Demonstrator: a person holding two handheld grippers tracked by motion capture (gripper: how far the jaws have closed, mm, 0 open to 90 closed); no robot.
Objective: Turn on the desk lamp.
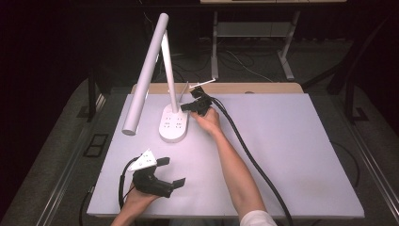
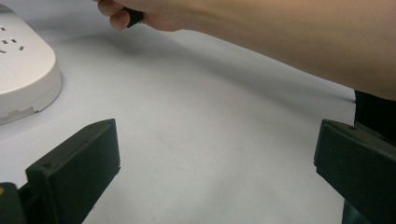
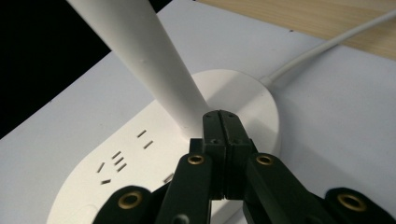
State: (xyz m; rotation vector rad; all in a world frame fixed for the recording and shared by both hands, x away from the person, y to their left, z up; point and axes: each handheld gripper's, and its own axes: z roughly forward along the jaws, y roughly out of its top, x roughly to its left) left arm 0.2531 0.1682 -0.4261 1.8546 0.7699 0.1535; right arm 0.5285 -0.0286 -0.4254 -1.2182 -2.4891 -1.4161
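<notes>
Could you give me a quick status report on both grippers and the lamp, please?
Left gripper open, low over table. Right gripper shut, tips at desk lamp base beside its stem. Nothing in the way.

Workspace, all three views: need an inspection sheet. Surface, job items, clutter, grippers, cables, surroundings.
Surface: white board on a wooden table; bare apart from the lamp.
Job's things: white desk lamp, upright stem, long head angled down to the left; its base carries socket slots.
Clutter: nothing seen.
Grippers: left gripper open, near the front edge, nothing between its jaws. Right gripper shut, tips over the lamp base beside the stem; contact with the base cannot be told.
Cables: thick black cable trails from the right gripper across the board; white lamp cord leaves the base over the wooden table.
Surroundings: dark room, grey floor, a table frame behind.
</notes>
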